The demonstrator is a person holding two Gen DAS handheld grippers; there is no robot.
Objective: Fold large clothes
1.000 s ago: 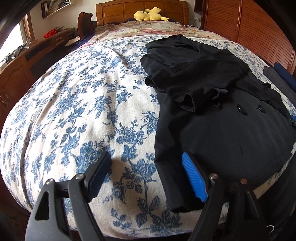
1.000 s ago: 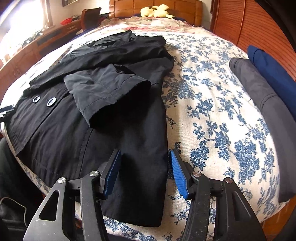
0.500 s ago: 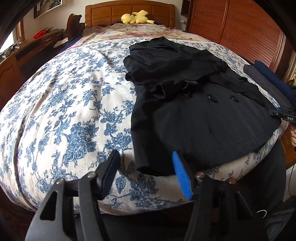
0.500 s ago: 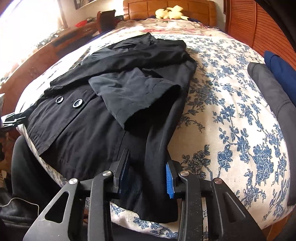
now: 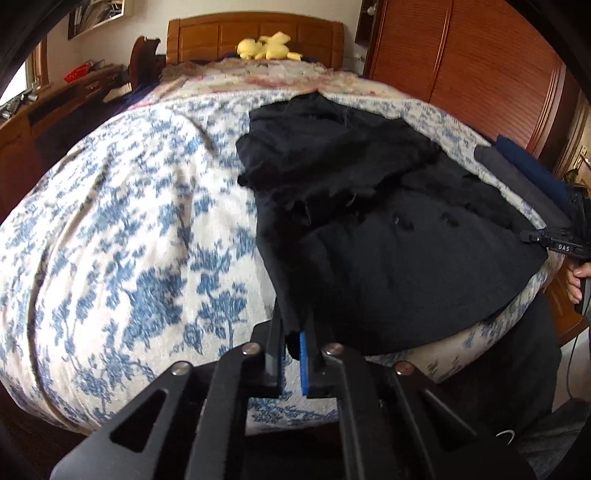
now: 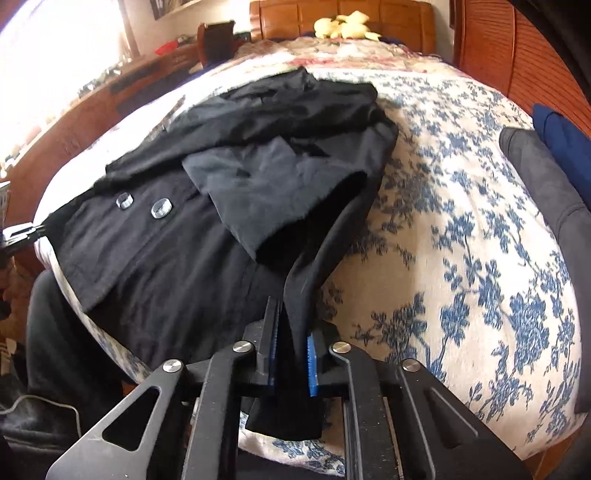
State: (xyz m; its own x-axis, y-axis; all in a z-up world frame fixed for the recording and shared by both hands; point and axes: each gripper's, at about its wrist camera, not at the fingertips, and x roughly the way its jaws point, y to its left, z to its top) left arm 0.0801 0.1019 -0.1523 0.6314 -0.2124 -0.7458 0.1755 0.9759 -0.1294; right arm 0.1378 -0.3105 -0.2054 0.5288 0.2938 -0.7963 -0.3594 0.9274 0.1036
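Your bed (image 5: 110,229), dressed in a blue-flowered cover

Your black coat (image 5: 369,229) lies spread on it. Beyond the coat, by the headboard (image 5: 255,35), sits a yellow soft toy (image 5: 267,46); beside the coat's far edge lie folded grey and navy clothes (image 6: 546,177).

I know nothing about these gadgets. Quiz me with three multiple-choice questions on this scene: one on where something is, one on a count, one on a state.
1. Where is the yellow plush toy?
A. by the wooden headboard
B. on the coat
C. on the floor

2. How many shiny round buttons show on the black coat in the right view?
A. none
B. two
C. five

3. What is the left tool doing?
A. hanging open
B. clamped on the coat's hem
C. holding the toy

Answers: 1 A, it lies at the bed's far end. 2 B, two sit side by side. 3 B, black cloth is pinched between its pads.
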